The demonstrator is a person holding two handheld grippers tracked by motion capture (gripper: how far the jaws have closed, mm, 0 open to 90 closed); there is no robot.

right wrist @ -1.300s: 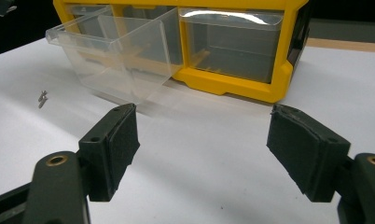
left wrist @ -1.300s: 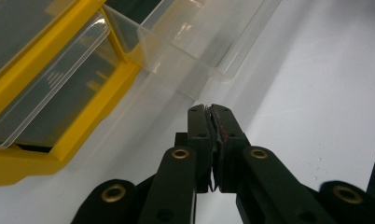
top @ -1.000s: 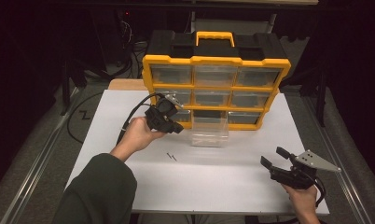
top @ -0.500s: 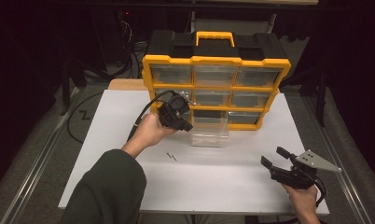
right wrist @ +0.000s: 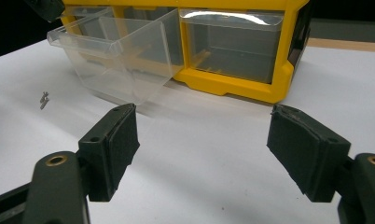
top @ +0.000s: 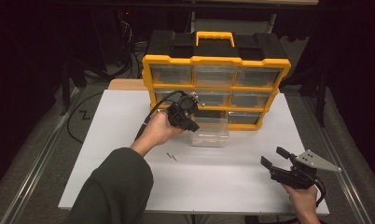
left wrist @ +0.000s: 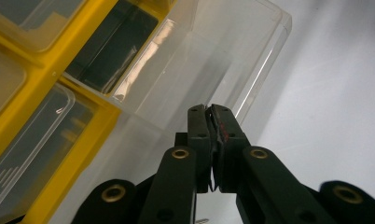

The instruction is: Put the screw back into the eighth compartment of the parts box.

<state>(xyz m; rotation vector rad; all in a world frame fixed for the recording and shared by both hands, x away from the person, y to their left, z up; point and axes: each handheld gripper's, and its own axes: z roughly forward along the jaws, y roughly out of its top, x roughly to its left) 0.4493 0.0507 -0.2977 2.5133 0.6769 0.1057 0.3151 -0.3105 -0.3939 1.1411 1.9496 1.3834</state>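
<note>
Left gripper (top: 191, 122) is hanging over the near left edge of the clear drawer (top: 210, 131), jaws pressed together; in the left gripper view (left wrist: 212, 122) the pads are meeting with something thin and dark pinched between them, too small to identify, and the tips are pointing down into the open bin (left wrist: 209, 70). The drawer is sitting pulled out of the bottom row of the yellow organizer (top: 216, 63), resting on the white table (top: 111, 135) just in front of the case, its back end at the empty slot (left wrist: 113, 49). Two small screws (top: 171, 156) are lying on the white sheet just near-left of the drawer, apart from it, also showing at the left of the right gripper view (right wrist: 44, 100). A green sleeve (top: 113, 186) is coming in from the bottom left. Right gripper (top: 275, 157) is sitting low at the near right of the table, well apart from the drawer, jaws spread wide with nothing between them; its own view (right wrist: 202, 144) is looking across bare table toward the drawer (right wrist: 115, 60) and organizer front (right wrist: 232, 84)
</note>
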